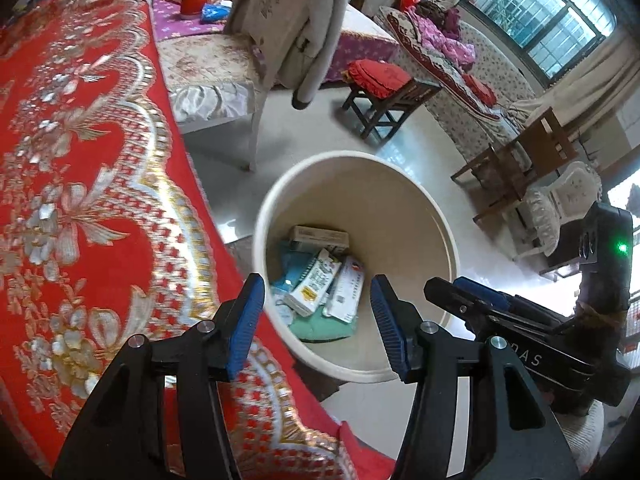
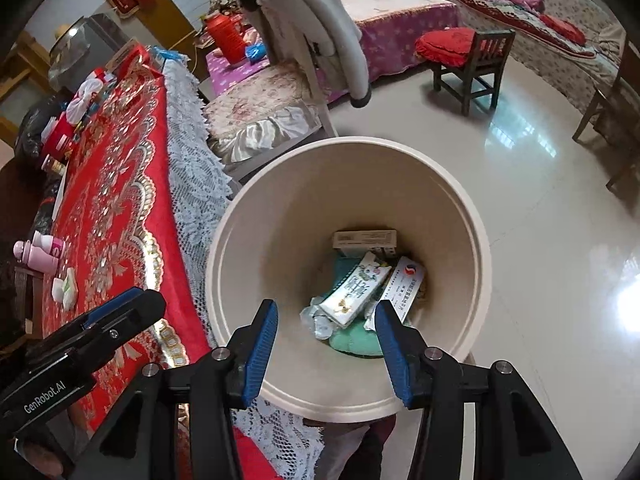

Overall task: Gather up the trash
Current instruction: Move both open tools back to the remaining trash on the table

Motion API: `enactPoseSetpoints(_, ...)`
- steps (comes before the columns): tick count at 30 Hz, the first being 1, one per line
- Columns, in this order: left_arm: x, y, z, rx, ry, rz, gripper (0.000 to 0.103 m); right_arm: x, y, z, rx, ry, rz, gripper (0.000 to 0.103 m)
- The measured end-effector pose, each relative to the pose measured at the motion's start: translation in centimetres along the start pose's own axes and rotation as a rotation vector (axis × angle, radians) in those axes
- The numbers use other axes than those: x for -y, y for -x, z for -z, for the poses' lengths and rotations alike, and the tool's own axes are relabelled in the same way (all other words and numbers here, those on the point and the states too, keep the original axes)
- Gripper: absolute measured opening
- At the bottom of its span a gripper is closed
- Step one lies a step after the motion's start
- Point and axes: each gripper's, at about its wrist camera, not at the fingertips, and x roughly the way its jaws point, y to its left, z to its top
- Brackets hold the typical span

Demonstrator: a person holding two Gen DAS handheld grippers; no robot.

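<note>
Left wrist view. The left gripper [image 1: 318, 322] hangs above the bin [image 1: 420, 200], jaws apart and empty. The bin stands on the floor just right of the red cloth [image 1: 80, 200]. At its bottom lie the collected trash: a flat box [image 1: 320, 236] at the far side, a white carton [image 1: 316, 284], a printed packet [image 1: 346, 294] and a green wad [image 1: 320, 328] nearest. The right gripper [image 1: 464, 300] shows at the right edge, side-on.

Right wrist view. The right gripper [image 2: 326, 350] also hovers over the bin [image 2: 472, 240], jaws parted with nothing between them. The left gripper [image 2: 116, 312] enters at the near left, over the cloth [image 2: 112, 200]. On the cloth's left edge remain a pink bottle [image 2: 40, 254] and a small white packet [image 2: 66, 290], well apart from the bin.

Handling, as judged: cartons and packets look light and crushable; pinch across the narrow faces. The bottle is likely smooth and rounded; grip its middle, squarely.
</note>
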Motion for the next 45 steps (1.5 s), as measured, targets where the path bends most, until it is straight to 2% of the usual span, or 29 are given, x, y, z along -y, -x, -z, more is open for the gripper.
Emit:
enactPoseSetpoints(10, -4.6, 3.1, 0.7, 0.063, 0.068, -0.067, 0.053, -5.3, -0.6, -0.3, -0.003, 0.082, -0.043, 0.049)
enactPoseSetpoints(23, -14.9, 9.1, 3.2, 0.135, 0.236, -0.189, 0.053, -15.8, -3.6, -0.1, -0.054, 0.245, -0.126, 0.05)
enactPoseSetpoints(26, -17.5, 10.6, 4.1, 0.149, 0.281, -0.216, 0.053, -18.6, -4.4, 0.2, -0.067, 0.281, -0.15, 0.06)
enactPoseSetpoints(35, -26.0, 15.1, 6.5, 0.192, 0.422, -0.274, 0.053, -28.4, -7.2, 1.8, -0.123, 0.429, -0.213, 0.061)
enactPoseSetpoints(38, -28.9, 16.6, 7.4, 0.199, 0.468, -0.298, 0.053, -31.8, -8.1, 2.2, -0.135, 0.48, -0.236, 0.065)
enactPoseSetpoints(45, -35.0, 19.1, 9.0, 0.204, 0.573, -0.313, 0.053, -40.0, -11.5, 2.3, -0.163, 0.586, -0.277, 0.065)
